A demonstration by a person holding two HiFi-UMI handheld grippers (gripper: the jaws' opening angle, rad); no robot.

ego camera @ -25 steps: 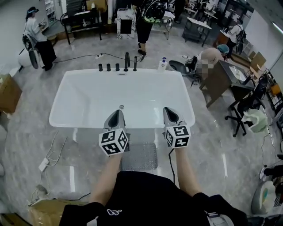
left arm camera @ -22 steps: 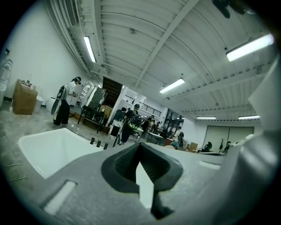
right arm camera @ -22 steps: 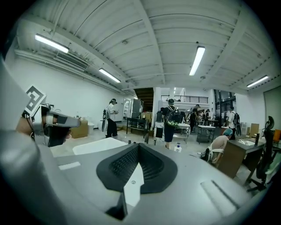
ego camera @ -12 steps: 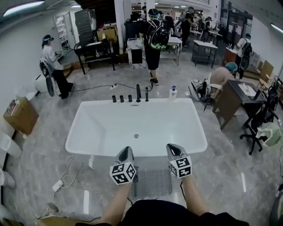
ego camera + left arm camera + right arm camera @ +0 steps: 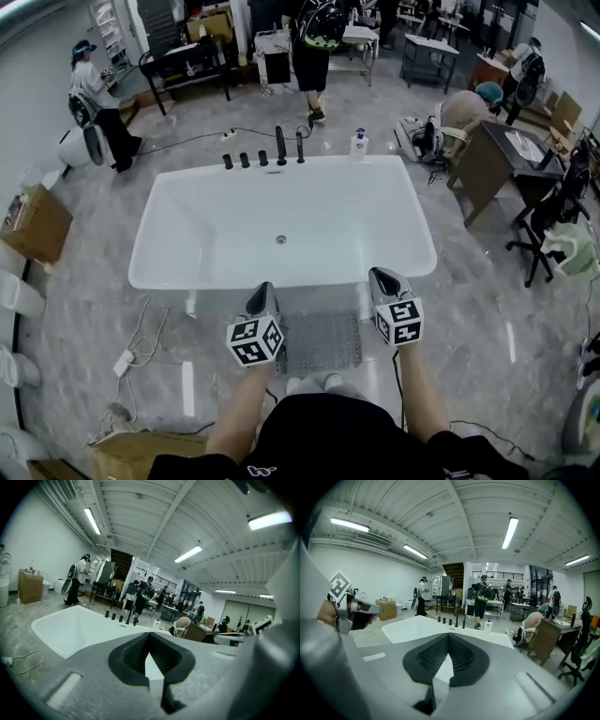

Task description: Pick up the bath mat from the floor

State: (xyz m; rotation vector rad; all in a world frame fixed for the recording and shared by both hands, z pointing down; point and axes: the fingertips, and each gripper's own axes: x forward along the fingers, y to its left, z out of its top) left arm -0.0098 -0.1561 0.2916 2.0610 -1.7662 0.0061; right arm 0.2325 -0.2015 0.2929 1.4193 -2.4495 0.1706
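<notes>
The grey, rectangular bath mat [image 5: 322, 339], semi-transparent with a fine studded texture, lies flat on the floor. It sits lengthwise just beside the near wall of the bathtub, at 12 o'clock from the wearer's white shoes [image 5: 314, 382]. No gripper holds it.

The left gripper [image 5: 264, 289], grey moulded plastic with a cube of black-and-white square markers, stands at the mat's 9 o'clock edge as seen from above. The right gripper [image 5: 384, 275], of the same build, stands at the mat's 2 o'clock corner. Both point toward 12 o'clock, tilted slightly downward at the tub. The bare forearms [image 5: 240, 412] run back to the body, roughly parallel.

Left gripper: the ribbed black pads meet at the tips; jaws fully closed, nothing between them. Right gripper: same condition, closed and empty.

The white, glossy, rectangular bathtub [image 5: 281, 277] with rounded corners lies at 12 o'clock from the mat. Its basin shows only a round metal drain [image 5: 280, 240]. Black cylindrical tap fittings [image 5: 263, 156] stand in a row on the far rim. A white pump bottle [image 5: 357, 142] with a blue top stands at the far rim's 1 o'clock corner.

The grey, polished, marble-pattern floor [image 5: 469, 319] reflects the ceiling lights. A white power strip [image 5: 124, 362] with a loose cable lies at the mat's 9 o'clock, well apart. A brown cardboard box [image 5: 37, 222] stands at 10 o'clock.
</notes>
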